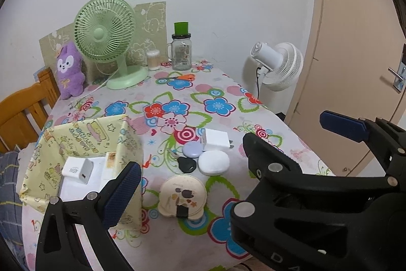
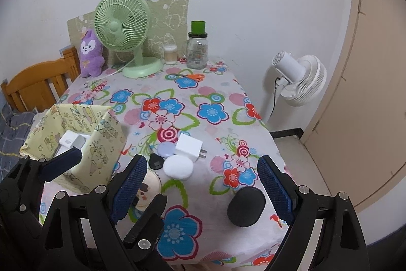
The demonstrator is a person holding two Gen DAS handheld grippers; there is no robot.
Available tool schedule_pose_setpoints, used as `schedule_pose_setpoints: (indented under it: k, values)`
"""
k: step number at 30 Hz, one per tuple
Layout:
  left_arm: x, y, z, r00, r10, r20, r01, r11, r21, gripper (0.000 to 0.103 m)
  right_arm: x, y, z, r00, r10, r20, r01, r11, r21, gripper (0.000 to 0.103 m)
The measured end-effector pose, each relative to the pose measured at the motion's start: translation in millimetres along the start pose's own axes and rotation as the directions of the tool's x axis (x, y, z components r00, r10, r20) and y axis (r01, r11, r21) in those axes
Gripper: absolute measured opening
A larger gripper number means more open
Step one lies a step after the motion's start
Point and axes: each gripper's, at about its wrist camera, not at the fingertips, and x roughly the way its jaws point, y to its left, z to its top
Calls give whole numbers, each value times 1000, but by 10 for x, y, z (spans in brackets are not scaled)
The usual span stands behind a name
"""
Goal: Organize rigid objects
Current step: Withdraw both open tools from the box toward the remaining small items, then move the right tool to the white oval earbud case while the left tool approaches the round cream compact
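Hovering both empty, wide-open tools, left gripper [image 1: 228,156] and right gripper [image 2: 203,189], you are leaving most sorting undone: one charger [image 1: 77,169] is lying in the yellow box [image 1: 127,144] at frame left, while the adapter [image 1: 215,140] and round cases [image 1: 213,163] are waiting mid-frame on the worktop [image 1: 253,103].

cream case [image 2: 149,188] half behind fingers [image 2: 129,188]

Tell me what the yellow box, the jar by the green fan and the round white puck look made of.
Yellow box: probably cardboard wrapped in glossy printed paper; creased, shiny walls. Jar: clear glass, see-through with a moulded handle, though it may be plastic. Round white puck: matte plastic, smooth and even; a case perhaps.
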Motion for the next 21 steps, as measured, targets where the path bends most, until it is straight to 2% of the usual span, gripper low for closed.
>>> schedule_pose_setpoints:
  k: [9, 21]
  values:
    - [200, -59, -40, 1000, 9, -14, -9, 1000, -18, 103, 151, -121, -53, 1000, 10, 5, -10, 1000, 9, 91]
    - [563, -111, -220, 998, 14, -66, -17, 999, -47, 98, 547, -227, -231, 998, 22, -53, -21, 1000, 19, 91]
